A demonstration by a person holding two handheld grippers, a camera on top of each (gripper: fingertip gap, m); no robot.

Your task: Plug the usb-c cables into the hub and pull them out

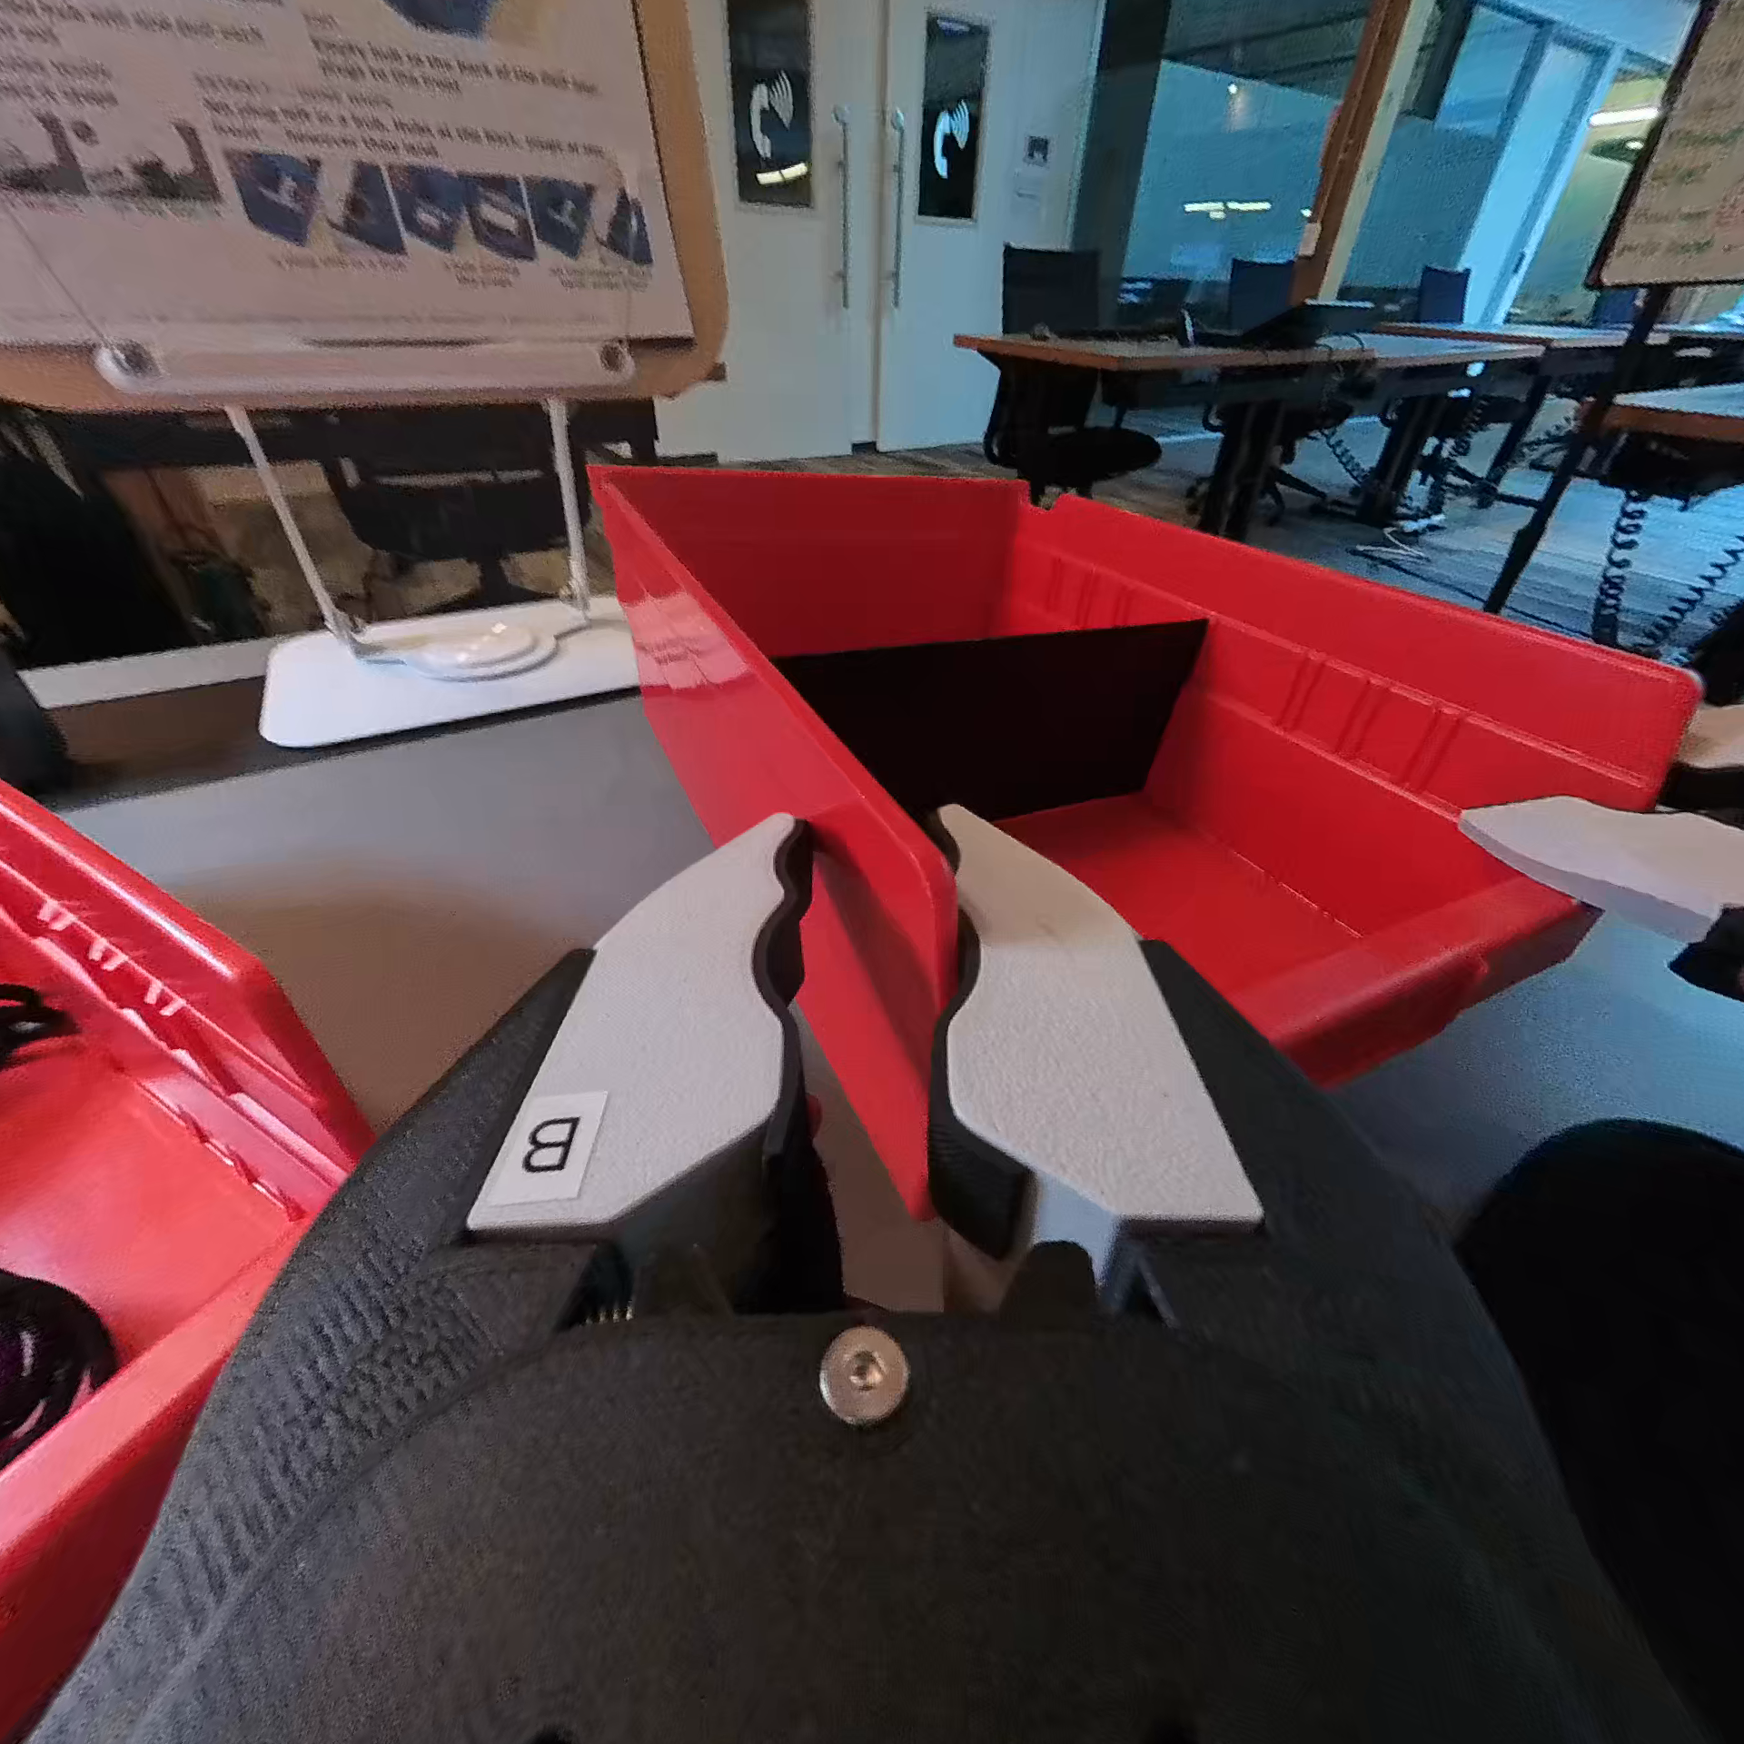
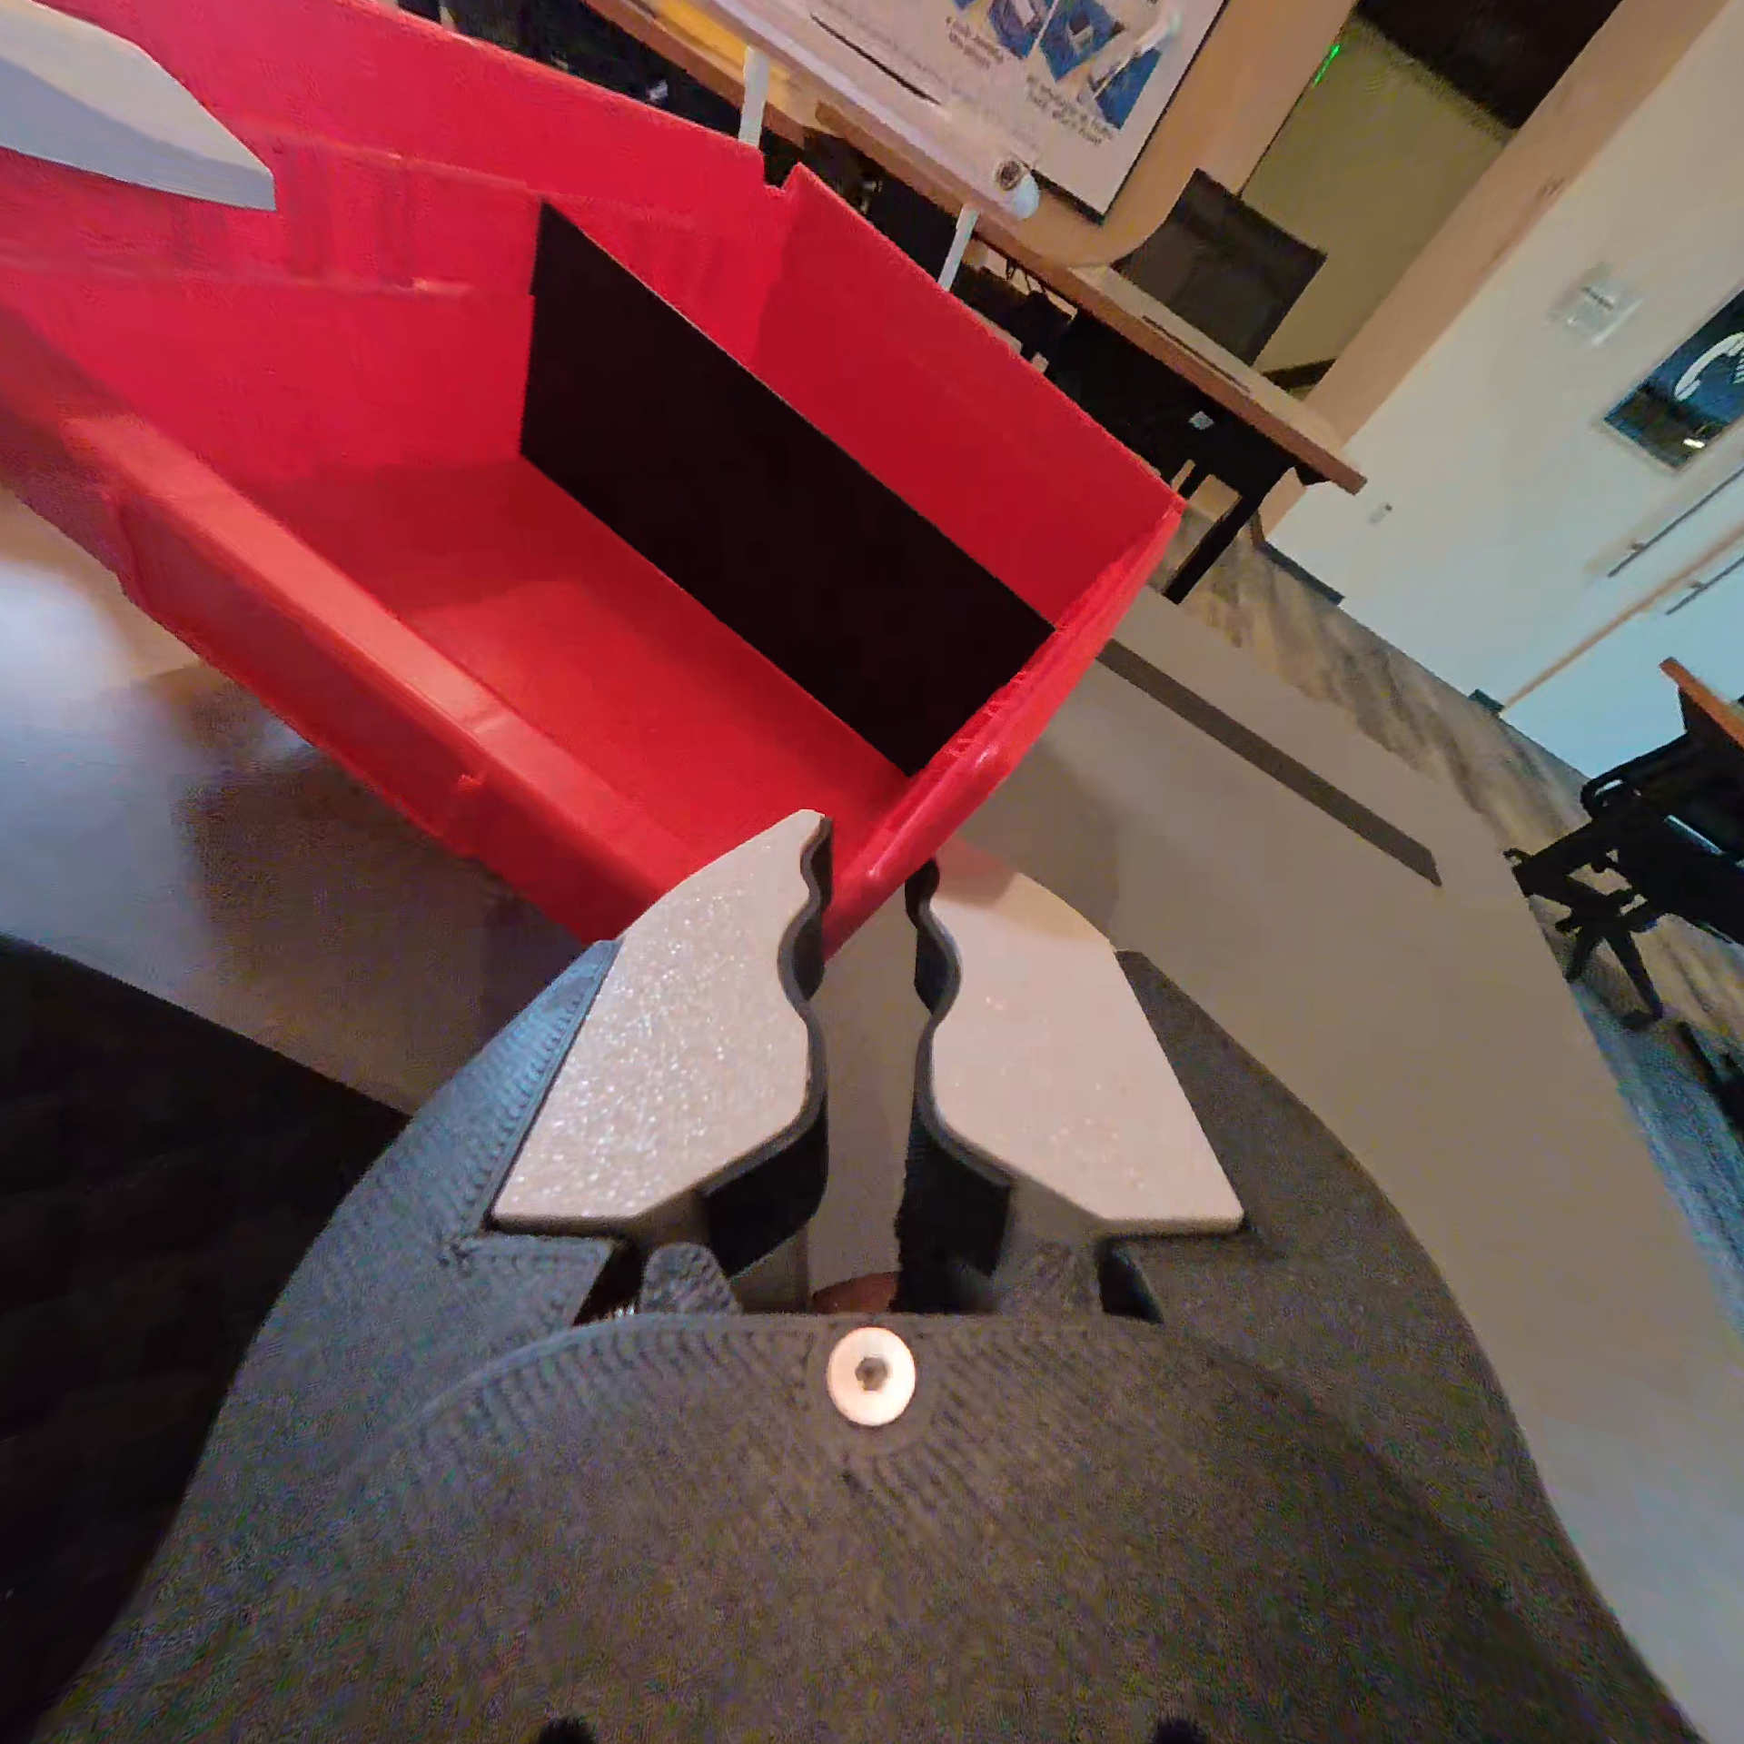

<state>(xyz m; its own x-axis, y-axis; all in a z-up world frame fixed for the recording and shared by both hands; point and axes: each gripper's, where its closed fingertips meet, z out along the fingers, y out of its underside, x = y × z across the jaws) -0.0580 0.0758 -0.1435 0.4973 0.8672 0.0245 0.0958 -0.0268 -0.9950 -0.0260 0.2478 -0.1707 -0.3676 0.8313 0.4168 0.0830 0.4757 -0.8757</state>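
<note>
A red plastic bin [image 1: 1321,661] with a black divider [image 1: 991,717] stands across the grey table. Its near compartment is empty. My left gripper [image 1: 873,849] is shut on the bin's left side wall, one finger inside and one outside. My right gripper [image 2: 873,863] is shut on the rim of the bin [image 2: 944,396] at its right front corner. A finger of it also shows at the right edge of the left wrist view [image 1: 1604,868]. No hub or loose USB-C cable shows in this bin. I cannot tell whether the bin is lifted.
A second red bin [image 1: 142,1132] at the near left holds dark coiled cables [image 1: 47,1359]. A printed sign on a clear stand with a white base [image 1: 425,679] stands at the table's far left. Office desks and chairs [image 1: 1227,396] are behind. The grippers' ends are close to 20 cm from one another.
</note>
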